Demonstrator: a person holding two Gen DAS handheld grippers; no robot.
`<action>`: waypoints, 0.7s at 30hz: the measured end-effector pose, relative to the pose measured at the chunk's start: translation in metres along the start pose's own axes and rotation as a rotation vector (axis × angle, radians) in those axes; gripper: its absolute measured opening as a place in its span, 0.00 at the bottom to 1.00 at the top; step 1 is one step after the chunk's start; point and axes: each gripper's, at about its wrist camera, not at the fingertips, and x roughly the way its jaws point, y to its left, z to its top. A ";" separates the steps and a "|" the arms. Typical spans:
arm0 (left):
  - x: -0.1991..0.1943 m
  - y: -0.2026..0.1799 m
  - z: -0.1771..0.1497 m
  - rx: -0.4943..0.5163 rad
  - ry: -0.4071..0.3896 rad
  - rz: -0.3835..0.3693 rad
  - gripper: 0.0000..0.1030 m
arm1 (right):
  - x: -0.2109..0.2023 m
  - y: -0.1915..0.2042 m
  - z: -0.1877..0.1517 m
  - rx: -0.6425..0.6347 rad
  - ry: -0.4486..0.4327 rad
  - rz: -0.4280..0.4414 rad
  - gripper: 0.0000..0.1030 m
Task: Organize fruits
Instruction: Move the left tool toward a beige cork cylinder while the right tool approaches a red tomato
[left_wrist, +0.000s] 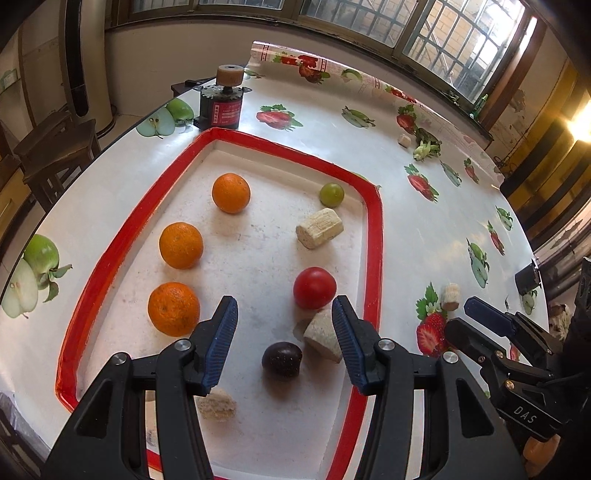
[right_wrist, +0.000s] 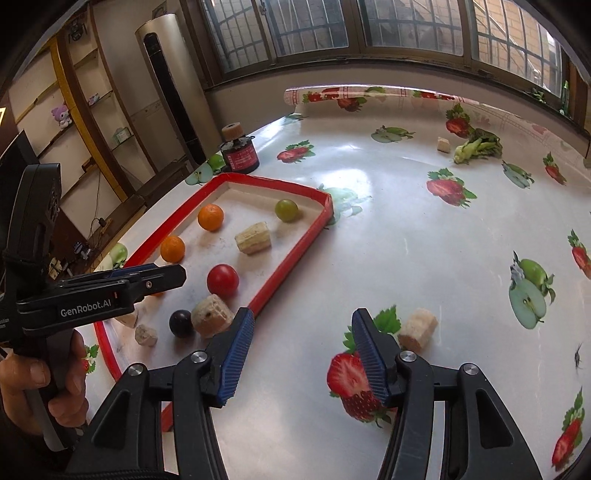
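1. The white tray with a red rim lies on the table, which has a glossy cloth printed with strawberries and apples.
2. Inside the tray, three round oranges stand in a line along its left side. A red tomato-like fruit, a small green grape-like fruit, a dark purple round fruit and several pale cut chunks, perhaps corn cob, are spread over the rest.
3. One more pale chunk lies outside the tray, on the cloth, just beside the right fingers. Another small one and a green leafy vegetable are far away near the window.
4. The left gripper hovers over the near end of the tray; its fingers are open about half and hold nothing. The dark fruit is below, between them, but not touched.
5. The right gripper is over the bare cloth, near the tray's rim, its fingers apart and empty.
6. I judge the round fruits to be light, smooth and ready to roll; it is better to take them across the widest part, with soft pressure, because the tomato and the grape can bruise.
7. The pale chunks look stiff and rough, so they should hold well on their flat or curved sides.
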 end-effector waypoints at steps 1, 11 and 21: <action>-0.001 -0.002 -0.002 0.001 0.000 -0.001 0.50 | -0.003 -0.003 -0.003 0.005 0.000 -0.004 0.55; -0.010 -0.031 -0.020 0.044 0.006 -0.033 0.50 | -0.030 -0.028 -0.033 0.055 -0.016 -0.030 0.56; -0.008 -0.074 -0.029 0.112 0.018 -0.069 0.58 | -0.039 -0.054 -0.062 0.097 -0.002 -0.061 0.56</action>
